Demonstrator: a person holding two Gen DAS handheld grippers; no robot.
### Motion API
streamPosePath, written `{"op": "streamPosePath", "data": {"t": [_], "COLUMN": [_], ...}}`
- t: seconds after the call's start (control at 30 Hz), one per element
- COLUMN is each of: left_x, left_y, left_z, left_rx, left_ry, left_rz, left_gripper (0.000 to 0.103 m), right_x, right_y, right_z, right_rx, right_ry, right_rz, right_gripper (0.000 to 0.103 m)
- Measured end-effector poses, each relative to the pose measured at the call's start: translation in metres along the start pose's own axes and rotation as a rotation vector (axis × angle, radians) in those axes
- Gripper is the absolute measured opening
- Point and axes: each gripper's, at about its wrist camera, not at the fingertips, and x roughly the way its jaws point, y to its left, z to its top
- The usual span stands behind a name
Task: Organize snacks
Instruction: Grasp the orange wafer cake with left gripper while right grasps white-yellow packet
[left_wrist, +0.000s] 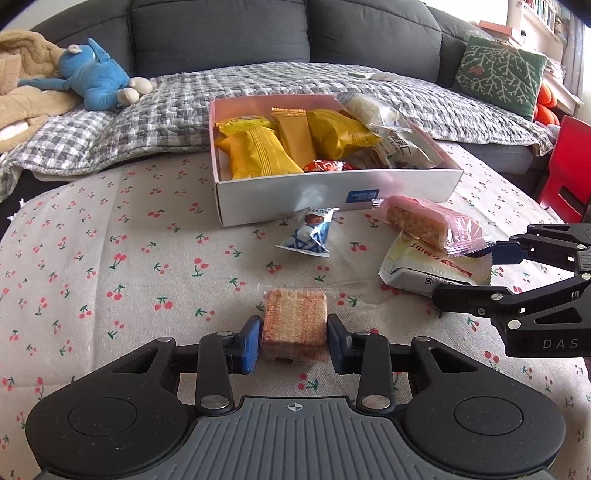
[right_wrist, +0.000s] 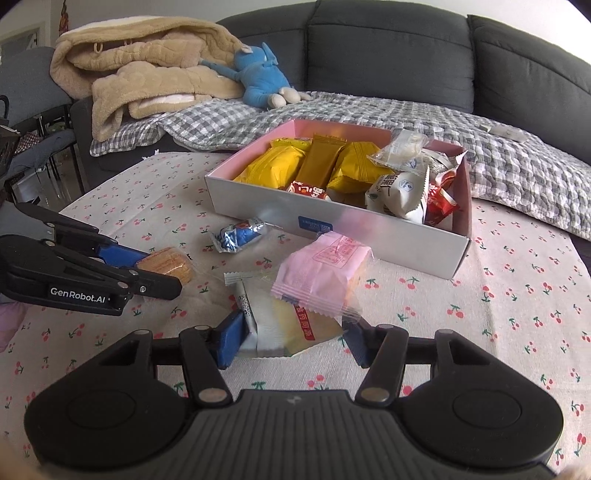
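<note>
Between the left gripper (left_wrist: 294, 341) pads sits a crumbly wafer cake (left_wrist: 295, 319), squeezed on both sides; hold gently. Right gripper (right_wrist: 291, 341) jaws are open around a soft, slippery white packet (right_wrist: 291, 328) near the box (right_wrist: 332, 221).

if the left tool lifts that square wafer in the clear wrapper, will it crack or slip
The wafer shows crisp layered edges between the left tool pads, so hard squeezing may well crumble it. Its clear film looks glossy and loose at the ends, so it could slide a little. It seems small and airy, probably very light, and flat-sided, so unlikely to roll.
</note>
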Motion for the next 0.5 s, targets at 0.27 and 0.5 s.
{"op": "streamPosePath", "data": {"t": [0.27, 0.5], "left_x": [-0.009, -0.010], "left_y": [-0.012, -0.013], "left_z": [-0.007, -0.008], "left_rx": [0.032, 0.045], "left_ry": [0.004, -0.006], "left_rz": [-0.023, -0.013], "left_gripper": [0.034, 0.041], "right_x": [-0.017, -0.022], "right_y": [0.002, 0.010], "right_z": [-0.012, -0.010], "right_rx": [0.008, -0.028], "right_ry": [0.028, 0.013], "right_rz": [0.011, 0.041], "right_gripper": [0.054, 0.071]}}
